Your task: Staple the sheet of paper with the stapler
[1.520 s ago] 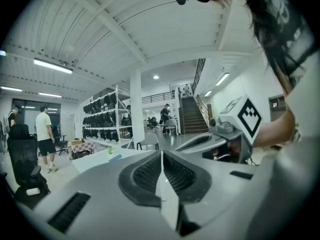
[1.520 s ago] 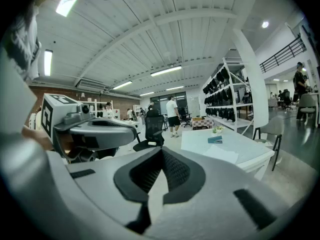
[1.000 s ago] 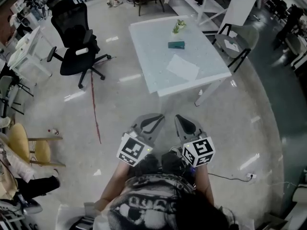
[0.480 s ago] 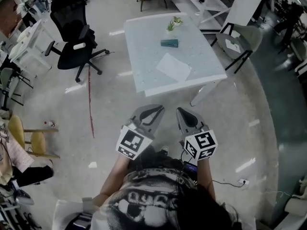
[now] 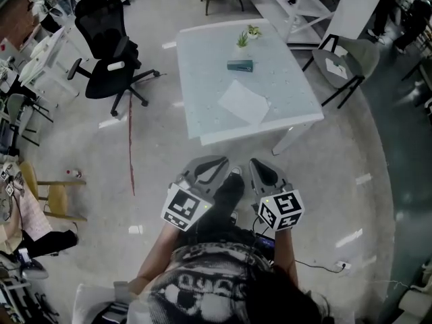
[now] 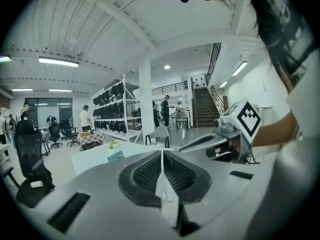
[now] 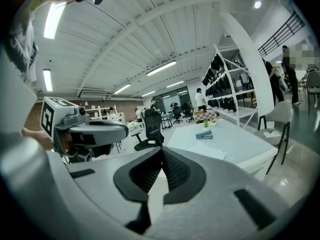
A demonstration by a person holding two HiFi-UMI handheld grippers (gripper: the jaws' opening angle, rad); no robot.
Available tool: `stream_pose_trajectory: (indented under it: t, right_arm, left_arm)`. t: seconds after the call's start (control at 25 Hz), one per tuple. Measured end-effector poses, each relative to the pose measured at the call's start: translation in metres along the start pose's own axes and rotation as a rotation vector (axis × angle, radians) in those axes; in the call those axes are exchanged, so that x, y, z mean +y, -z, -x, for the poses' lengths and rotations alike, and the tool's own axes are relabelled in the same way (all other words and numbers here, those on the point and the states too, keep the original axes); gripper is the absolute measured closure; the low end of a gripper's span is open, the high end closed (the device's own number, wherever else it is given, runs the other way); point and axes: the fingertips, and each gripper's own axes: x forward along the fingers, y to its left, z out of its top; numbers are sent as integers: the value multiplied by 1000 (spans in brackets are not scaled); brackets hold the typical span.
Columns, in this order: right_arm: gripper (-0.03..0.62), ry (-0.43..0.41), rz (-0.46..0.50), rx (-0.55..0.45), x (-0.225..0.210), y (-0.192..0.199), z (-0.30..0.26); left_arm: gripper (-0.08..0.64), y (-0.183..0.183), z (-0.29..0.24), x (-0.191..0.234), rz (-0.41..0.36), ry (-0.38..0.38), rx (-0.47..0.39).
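Observation:
A white sheet of paper (image 5: 244, 102) lies on the near half of a pale glass table (image 5: 202, 79), and a teal stapler (image 5: 239, 65) sits just beyond it. Both grippers are held side by side over the floor, short of the table's near edge. My left gripper (image 5: 221, 161) has its jaws pressed together with nothing in them, as the left gripper view (image 6: 162, 152) shows. My right gripper (image 5: 254, 162) is likewise shut and empty (image 7: 161, 150). In the right gripper view the stapler (image 7: 204, 134) and paper (image 7: 209, 152) lie ahead on the table.
A small potted plant (image 5: 243, 38) stands at the table's far edge. A black office chair (image 5: 108, 52) is to the table's left and a grey chair (image 5: 351, 59) to its right. White shelving stands behind. A yellow chair (image 5: 40, 194) is at far left.
Both grippers have travelled forward together across the floor towards the table, staying shut. The person's foot now shows between them.

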Motion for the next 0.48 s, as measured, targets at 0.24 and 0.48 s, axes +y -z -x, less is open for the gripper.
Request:
stream_pose_trajectory:
  t: [0.24, 0.48]
  right_arm:
    - [598, 8, -4, 26, -42, -3, -28]
    - [598, -14, 24, 94, -102, -15, -87]
  left_arm:
    - [549, 3, -55, 25, 8, 26, -1]
    - [549, -12, -126, 73, 14, 34, -32]
